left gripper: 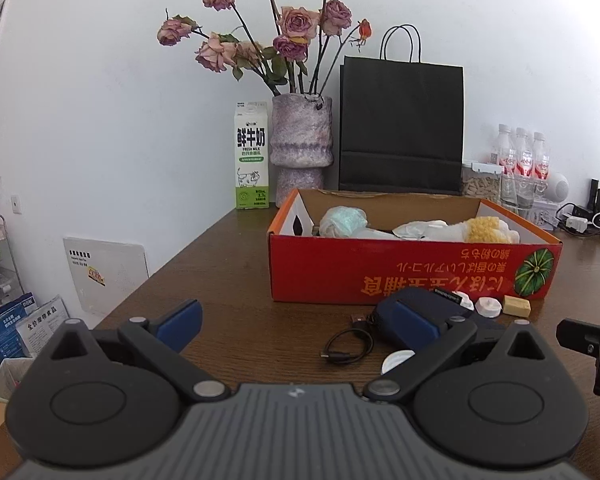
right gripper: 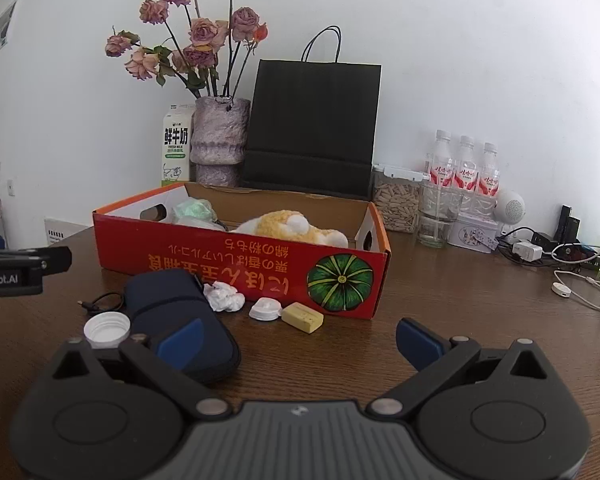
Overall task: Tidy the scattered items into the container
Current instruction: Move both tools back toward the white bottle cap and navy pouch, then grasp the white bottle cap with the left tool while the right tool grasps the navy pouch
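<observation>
A red cardboard box (left gripper: 380,276) (right gripper: 228,264) stands open on the brown table, holding a yellow plush toy (right gripper: 292,226) and pale bags (left gripper: 346,220). In front of it lie a dark blue pouch (right gripper: 172,304) (left gripper: 432,304), a black cable (left gripper: 346,346) (right gripper: 100,302), a white bottle cap (right gripper: 106,330), crumpled white paper (right gripper: 224,297), a small white cap (right gripper: 265,309) (left gripper: 488,306) and a yellow block (right gripper: 302,317) (left gripper: 517,305). My left gripper (left gripper: 296,322) is open above the table near the cable. My right gripper (right gripper: 298,338) is open, its left finger over the pouch.
Against the wall stand a milk carton (left gripper: 251,156), a vase of dried roses (left gripper: 301,144) and a black paper bag (left gripper: 400,128). At the right are water bottles (right gripper: 464,168), a jar of seeds (right gripper: 396,200), a glass (right gripper: 436,216) and chargers with cables (right gripper: 556,256).
</observation>
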Demonstrator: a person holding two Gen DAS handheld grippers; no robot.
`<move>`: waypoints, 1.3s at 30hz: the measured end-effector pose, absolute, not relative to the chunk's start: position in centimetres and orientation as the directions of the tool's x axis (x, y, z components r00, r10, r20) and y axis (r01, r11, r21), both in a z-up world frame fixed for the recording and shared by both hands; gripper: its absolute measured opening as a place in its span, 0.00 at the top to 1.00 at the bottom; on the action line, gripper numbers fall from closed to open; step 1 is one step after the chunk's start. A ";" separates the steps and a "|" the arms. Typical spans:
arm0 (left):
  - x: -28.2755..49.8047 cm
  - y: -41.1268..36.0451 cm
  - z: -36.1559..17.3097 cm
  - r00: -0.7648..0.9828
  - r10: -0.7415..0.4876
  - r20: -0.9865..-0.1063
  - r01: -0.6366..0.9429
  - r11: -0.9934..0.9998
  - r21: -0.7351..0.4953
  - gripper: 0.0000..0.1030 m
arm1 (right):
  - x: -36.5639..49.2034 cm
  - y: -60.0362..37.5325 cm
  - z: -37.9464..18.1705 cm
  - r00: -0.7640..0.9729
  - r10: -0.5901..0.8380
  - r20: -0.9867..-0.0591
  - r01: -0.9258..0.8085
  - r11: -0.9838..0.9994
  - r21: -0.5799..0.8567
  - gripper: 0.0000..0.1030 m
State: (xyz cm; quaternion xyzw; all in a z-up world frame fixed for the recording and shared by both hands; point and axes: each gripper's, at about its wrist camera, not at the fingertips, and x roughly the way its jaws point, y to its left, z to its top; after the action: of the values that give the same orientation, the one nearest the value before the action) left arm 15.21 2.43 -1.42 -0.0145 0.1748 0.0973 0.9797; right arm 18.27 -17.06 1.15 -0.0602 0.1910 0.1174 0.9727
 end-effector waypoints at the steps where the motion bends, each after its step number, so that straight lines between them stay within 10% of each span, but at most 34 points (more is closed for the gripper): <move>1: 15.1 2.4 -1.5 0.918 0.176 -0.355 -0.185 0.983 0.007 0.00 | 18.2 -17.1 1.1 0.898 0.205 -0.388 -0.252 0.965 -0.072 0.00; 14: 16.8 -1.5 -2.6 0.882 0.098 -0.461 -0.011 0.982 0.188 0.01 | 19.0 -17.1 0.6 0.867 0.194 -0.459 -0.254 0.965 -0.071 0.00; 28: 19.3 -1.7 -3.6 0.807 -0.041 -0.590 0.099 0.993 0.066 0.60 | 19.5 -17.0 0.4 0.849 0.194 -0.491 -0.257 0.964 -0.064 0.00; 39: 17.7 0.6 -2.7 0.864 -0.044 -0.501 0.013 0.998 -0.066 0.60 | 19.5 -17.0 0.3 0.848 0.194 -0.494 -0.257 0.964 -0.063 0.00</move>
State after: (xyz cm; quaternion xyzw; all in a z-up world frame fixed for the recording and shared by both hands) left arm 17.70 0.58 -2.67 -0.0302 0.2599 -0.0149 0.9650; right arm 19.49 -17.00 0.33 -0.0637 0.2496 0.1176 0.9591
